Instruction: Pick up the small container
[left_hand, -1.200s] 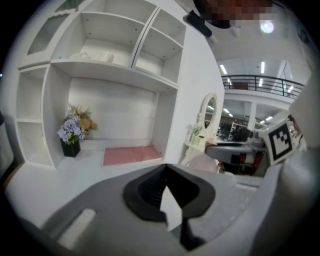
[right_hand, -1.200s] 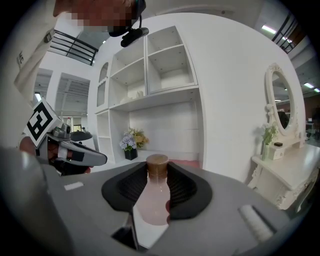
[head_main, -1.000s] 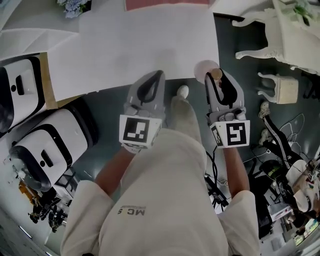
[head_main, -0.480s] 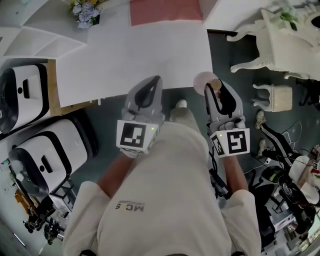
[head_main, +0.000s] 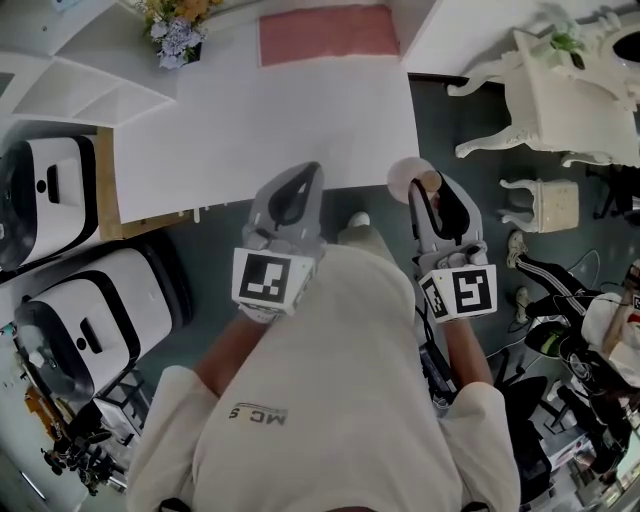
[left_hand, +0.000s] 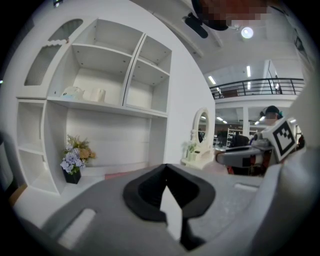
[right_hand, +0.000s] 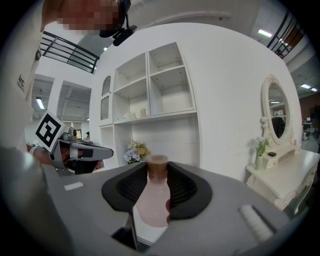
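Small container (head_main: 408, 175): from the head view I see its pale pink body and brown cap poking out past the tips of the right gripper (head_main: 436, 190), just off the near corner of the white table (head_main: 270, 120). It looks lifted rather than standing on the table, though from this steep angle I cannot tell for sure. The left gripper (head_main: 303, 180) hangs beside it over the table's near edge, apart from the bottle.

In the left gripper view, the left gripper (left_hand: 166, 175) has its jaws pressed together at the tips with nothing between them. It points at a white shelf unit (left_hand: 100, 75) and a pot of flowers (left_hand: 74, 157).

In the right gripper view, the right gripper (right_hand: 156, 176) is pinching the small container (right_hand: 152, 202). The ribbed pads (right_hand: 131, 187) press on both sides of the body, and the brown cap stands proud at the far end of the jaws.

I judge the pick-up to be essentially made, so my job now is to hold it well. I would leave the squeeze as it is, since the plastic looks thin and smooth. I would carry the wrist level and move slowly, so the bottle does not slide forward out of the pads. The idle left tool is best held aside.
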